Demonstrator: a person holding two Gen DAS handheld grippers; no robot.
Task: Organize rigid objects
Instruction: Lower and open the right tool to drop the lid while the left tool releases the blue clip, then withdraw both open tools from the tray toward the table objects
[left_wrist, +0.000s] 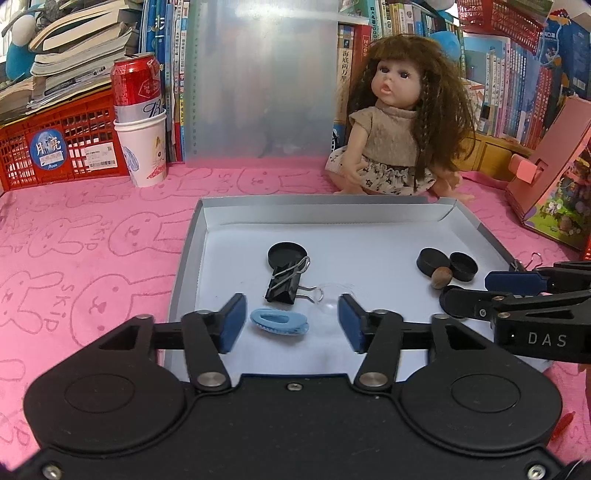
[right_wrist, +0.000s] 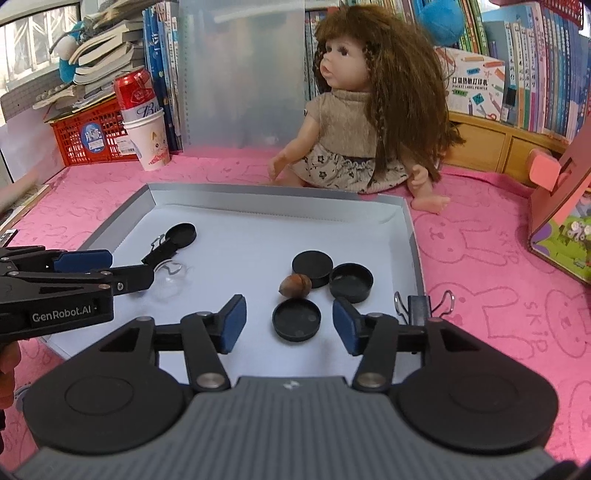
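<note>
Both grippers, left (left_wrist: 291, 323) and right (right_wrist: 289, 320), have fingers wide apart, empty. Your hair clip (left_wrist: 279, 322), near the tray (left_wrist: 388, 201) front edge, looks light, stiff, slippery; pinch its long sides.

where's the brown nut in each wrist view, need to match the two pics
Left wrist view: the brown nut lies at the right of the tray, touching two black caps, just beyond the right gripper.
Right wrist view: the nut sits near the tray's centre, ahead of the open right gripper, between three black caps.
Shared landmark: the doll seated behind the tray's far wall.
</note>
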